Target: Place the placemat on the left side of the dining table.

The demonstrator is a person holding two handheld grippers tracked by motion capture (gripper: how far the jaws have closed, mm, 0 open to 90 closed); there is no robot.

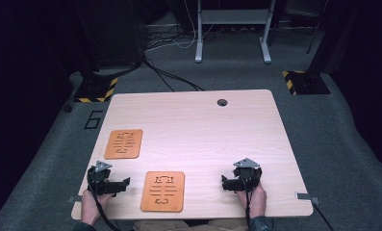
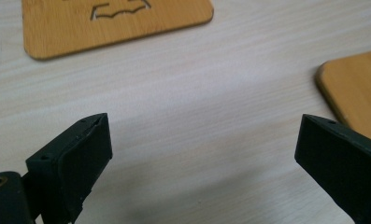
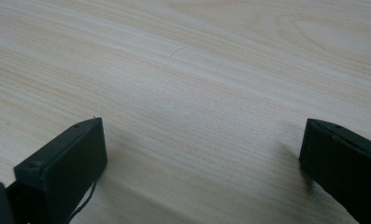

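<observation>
A pale wooden table (image 1: 203,125) carries two orange mats, one (image 1: 163,191) at the near edge between the grippers and one (image 1: 124,143) farther back on the left. The left gripper (image 1: 123,183) points at the near mat, jaws spread wide and empty, likely readying a grab. The right gripper (image 1: 225,182) rests on bare wood, equally wide and empty.

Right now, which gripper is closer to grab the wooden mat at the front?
Probably the left gripper: it lies right beside the front mat, jaws open toward it. The right gripper sits farther away.

Matt wooden mats (image 1: 162,191), wood-grain table (image 1: 203,125)
</observation>
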